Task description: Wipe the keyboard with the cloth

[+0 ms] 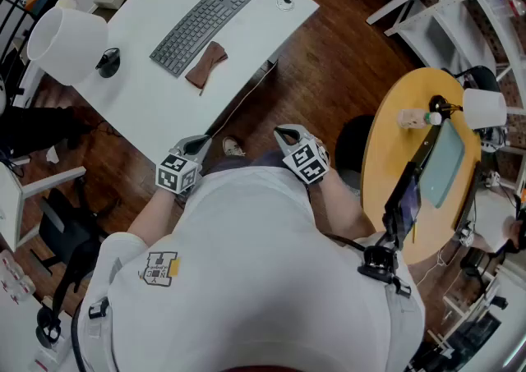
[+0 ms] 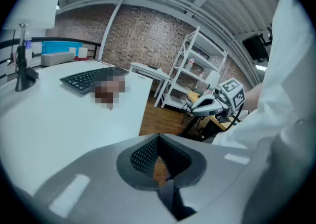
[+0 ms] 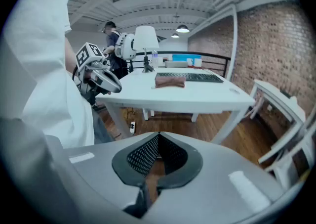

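Far ahead of your L gripper (image 1: 197,142) & R gripper (image 1: 283,132), cloth (image 1: 206,64) lies on desk (image 1: 156,95) just beside keyboard (image 1: 207,21). Both grippers' jaws pressed together, nothing btwn.

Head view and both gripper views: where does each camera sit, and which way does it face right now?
Head view: on the person's head, looking steeply down at the table, keyboard and cloth; the shirt, left gripper and right gripper show.
Left gripper view: on the left gripper, facing across the table toward a brick wall; its shut jaws and the shirt show.
Right gripper view: on the right gripper, facing the table's edge; its shut jaws and the shirt show.
Shared: both gripper views show the keyboard and the other gripper.
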Demonstrator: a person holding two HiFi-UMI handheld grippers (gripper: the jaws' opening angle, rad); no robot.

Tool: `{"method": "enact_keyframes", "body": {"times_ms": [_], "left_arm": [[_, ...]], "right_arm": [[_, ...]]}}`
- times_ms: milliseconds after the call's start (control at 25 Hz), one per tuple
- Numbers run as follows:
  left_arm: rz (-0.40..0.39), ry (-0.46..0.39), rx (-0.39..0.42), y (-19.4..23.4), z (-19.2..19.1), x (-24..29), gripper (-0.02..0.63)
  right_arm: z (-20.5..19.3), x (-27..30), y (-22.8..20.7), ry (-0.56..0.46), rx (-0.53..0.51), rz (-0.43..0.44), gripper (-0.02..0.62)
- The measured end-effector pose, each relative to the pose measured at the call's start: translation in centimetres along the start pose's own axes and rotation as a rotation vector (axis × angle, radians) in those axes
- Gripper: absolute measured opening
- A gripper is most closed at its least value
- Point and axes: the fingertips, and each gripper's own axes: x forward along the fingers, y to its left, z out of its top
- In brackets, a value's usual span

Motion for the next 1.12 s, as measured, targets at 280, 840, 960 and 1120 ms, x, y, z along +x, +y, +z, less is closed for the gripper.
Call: {"method": "enact_keyframes", "body": {"times_ms": [280, 840, 960, 1120], "left_arm": [[0.123, -0.143, -0.044, 4.0, 6.2, 1.1, 0.000], [0.588, -0.235, -0.419, 10.7, 9.7, 2.7, 0.000], [0.610, -0.245, -0.463, 10.3, 9.6, 2.5, 0.000], [0.585, -0.245, -0.465, 10.9, 9.0, 2.2, 0.000]], "right_arm": [[15.5, 5.8, -4.4, -0.067, -0.521, 0.140, 0.002], [19.9, 19.6, -5.1, 0.082, -1.376, 0.637, 0.284], [19.3, 21.1, -4.4, 0.084, -1.441, 0.640, 0.277], [18.6, 21.8, -4.0, 0.141, -1.446, 0.674, 0.204]]}}
